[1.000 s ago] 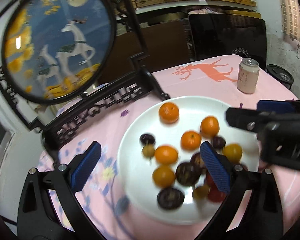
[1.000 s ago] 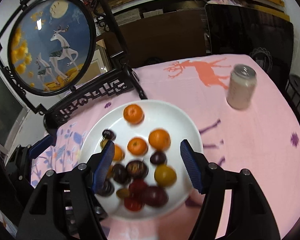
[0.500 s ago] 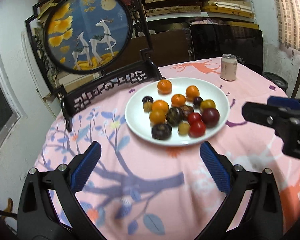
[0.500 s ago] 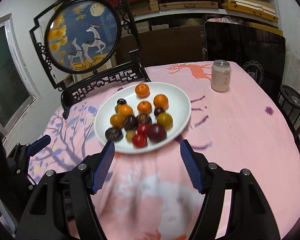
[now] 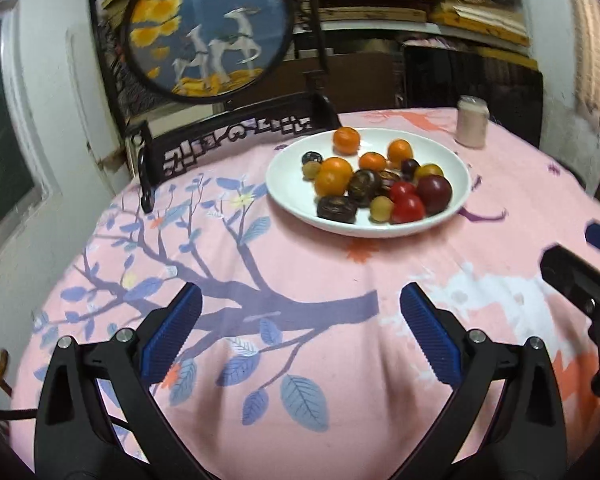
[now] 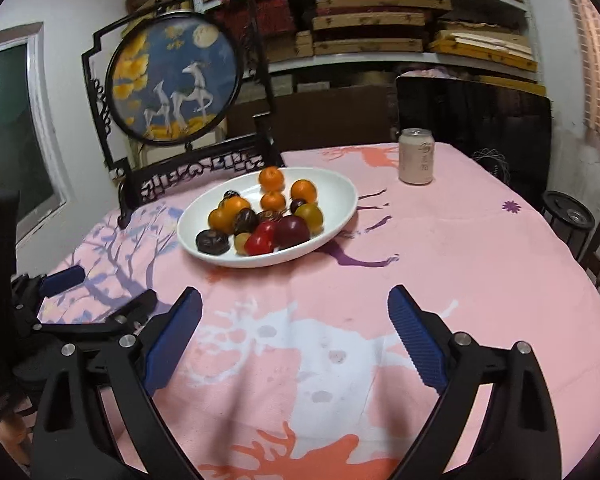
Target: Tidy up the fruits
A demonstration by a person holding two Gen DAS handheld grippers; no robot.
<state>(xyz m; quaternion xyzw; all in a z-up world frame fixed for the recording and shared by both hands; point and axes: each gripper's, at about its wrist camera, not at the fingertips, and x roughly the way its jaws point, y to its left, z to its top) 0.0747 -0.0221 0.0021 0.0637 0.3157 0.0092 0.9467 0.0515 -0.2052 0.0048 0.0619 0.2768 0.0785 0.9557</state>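
Fruit (image 5: 374,186) sits piled in a white plate (image 5: 288,194) at the upper middle of both frames, on a pink tablecloth (image 5: 300,272): oranges, dark plums and what look like red tomatoes, though blur makes that unsure. The left gripper (image 5: 300,312) and right gripper (image 6: 294,312) hang low in their frames, both spread wide and holding nothing, well apart from the plate. A can (image 6: 417,156) stands at upper right.

**A cluttered room behind the pink table**

A round table (image 6: 440,264) under a pink cloth printed with deer and branches fills the foreground. Behind it stands a black carved screen (image 6: 172,80) with a round deer painting. White walls (image 6: 64,28) frame a window (image 6: 8,140) at left; shelves (image 6: 380,28) stacked with wooden boards line the back, above a dark chair (image 6: 472,120).
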